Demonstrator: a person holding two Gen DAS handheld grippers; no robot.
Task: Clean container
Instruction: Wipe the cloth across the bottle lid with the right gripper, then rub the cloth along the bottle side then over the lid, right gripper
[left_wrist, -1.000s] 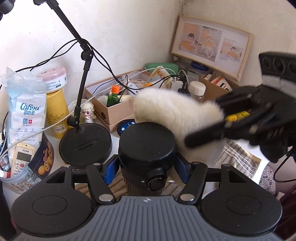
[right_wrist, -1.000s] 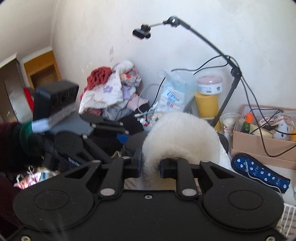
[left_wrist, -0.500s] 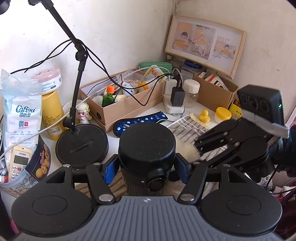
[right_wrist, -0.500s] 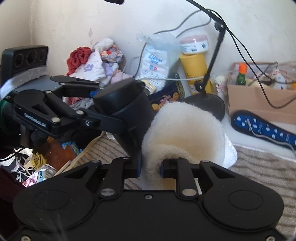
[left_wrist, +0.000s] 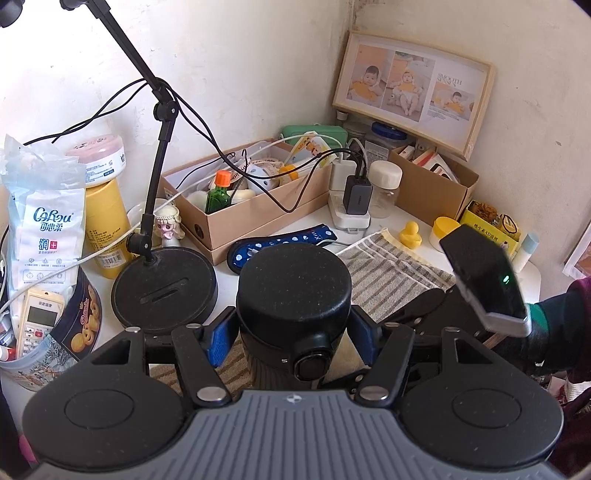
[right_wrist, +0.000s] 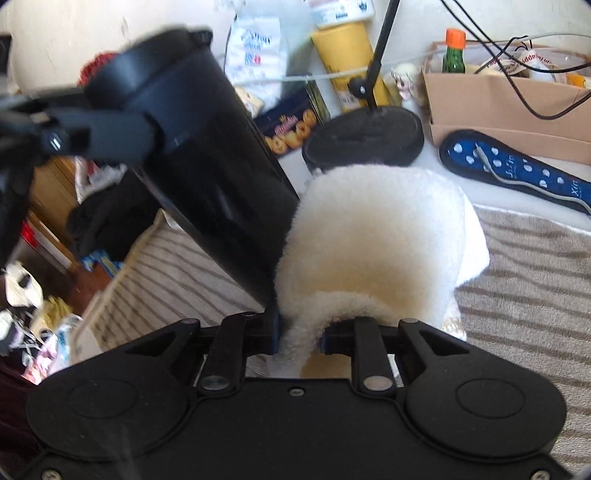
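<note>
My left gripper (left_wrist: 291, 328) is shut on a black lidded container (left_wrist: 293, 295), held upright just below its lid. In the right wrist view the same container (right_wrist: 207, 155) is tilted and the left gripper (right_wrist: 110, 129) clamps its upper part. My right gripper (right_wrist: 299, 332) is shut on a fluffy white cloth (right_wrist: 373, 240), which presses against the container's lower right side. In the left wrist view the right gripper's body (left_wrist: 484, 280) sits low at the right; the cloth is hidden there.
A striped towel (left_wrist: 391, 266) covers the table under the container. Behind stand a round black stand base (left_wrist: 164, 284), a cardboard box of bottles (left_wrist: 258, 199), a blue dotted strap (left_wrist: 280, 242), a yellow duck (left_wrist: 410, 234) and a cookie tin (left_wrist: 74, 332).
My right gripper has dropped with the white cloth from beside the lid to the container's lower side. The left gripper still holds the container.
</note>
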